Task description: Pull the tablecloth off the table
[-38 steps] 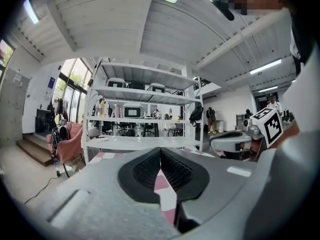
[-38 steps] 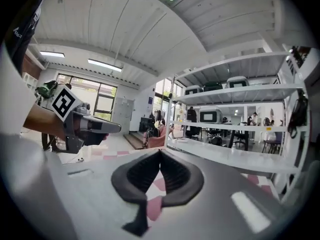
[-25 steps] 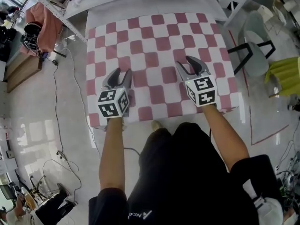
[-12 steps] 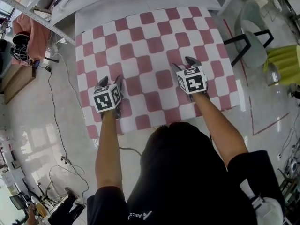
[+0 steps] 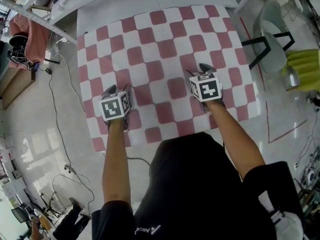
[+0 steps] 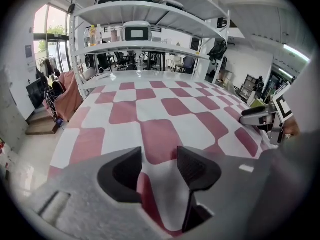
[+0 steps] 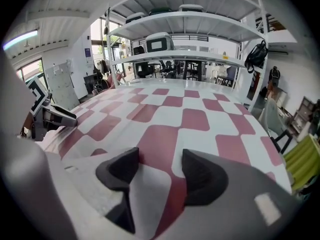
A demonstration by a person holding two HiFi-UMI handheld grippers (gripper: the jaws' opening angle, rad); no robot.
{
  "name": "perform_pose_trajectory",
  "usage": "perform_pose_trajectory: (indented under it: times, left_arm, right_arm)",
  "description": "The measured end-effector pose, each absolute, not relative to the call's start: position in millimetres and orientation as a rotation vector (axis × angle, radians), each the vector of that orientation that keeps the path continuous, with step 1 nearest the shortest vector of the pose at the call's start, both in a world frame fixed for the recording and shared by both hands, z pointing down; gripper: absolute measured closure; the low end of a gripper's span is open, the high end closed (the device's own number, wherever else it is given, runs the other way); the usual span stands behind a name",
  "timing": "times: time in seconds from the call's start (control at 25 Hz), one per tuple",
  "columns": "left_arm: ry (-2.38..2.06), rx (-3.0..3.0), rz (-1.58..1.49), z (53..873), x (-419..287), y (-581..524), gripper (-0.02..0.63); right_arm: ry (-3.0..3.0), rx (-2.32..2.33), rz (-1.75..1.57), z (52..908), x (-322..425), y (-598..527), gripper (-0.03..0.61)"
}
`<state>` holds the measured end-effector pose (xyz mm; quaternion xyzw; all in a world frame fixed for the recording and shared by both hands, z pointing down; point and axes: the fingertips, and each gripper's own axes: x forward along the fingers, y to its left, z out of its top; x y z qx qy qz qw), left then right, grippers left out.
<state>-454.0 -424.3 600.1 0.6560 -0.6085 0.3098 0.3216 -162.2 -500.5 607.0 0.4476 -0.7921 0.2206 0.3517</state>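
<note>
**A:** Two claws over the near strip of the tablecloth (image 5: 165, 49), mid-frame. Left claw (image 5: 119, 89) is wide, jaws closing slightly. Right claw (image 5: 199, 70) is wide, jaws opening. Cloth lies flat in each gap, pads not pinching it.

**B:** Which way does the cloth run?

**A:** Up-frame from both claws, covering most of the counter (image 5: 130, 4). Near hem sits behind the jaws, toward frame bottom. Both claws look about equally close to it, so probably a two-claw pinch, then a pull down-frame.
</note>
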Motion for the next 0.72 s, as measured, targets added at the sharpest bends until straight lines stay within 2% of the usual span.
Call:
perform_pose_trajectory:
  times: [0.56, 0.72]
  left_arm:
    - [-1.54, 1.809, 0.855, 601, -433, -430, 0.572]
    - [-1.525, 1.836, 0.855, 601, -425, -430, 0.598]
  right_arm:
    - [-2.07, 1.086, 0.514, 607, -182, -496, 0.513]
    - [-2.067, 1.078, 0.535, 607, -186, -494, 0.566]
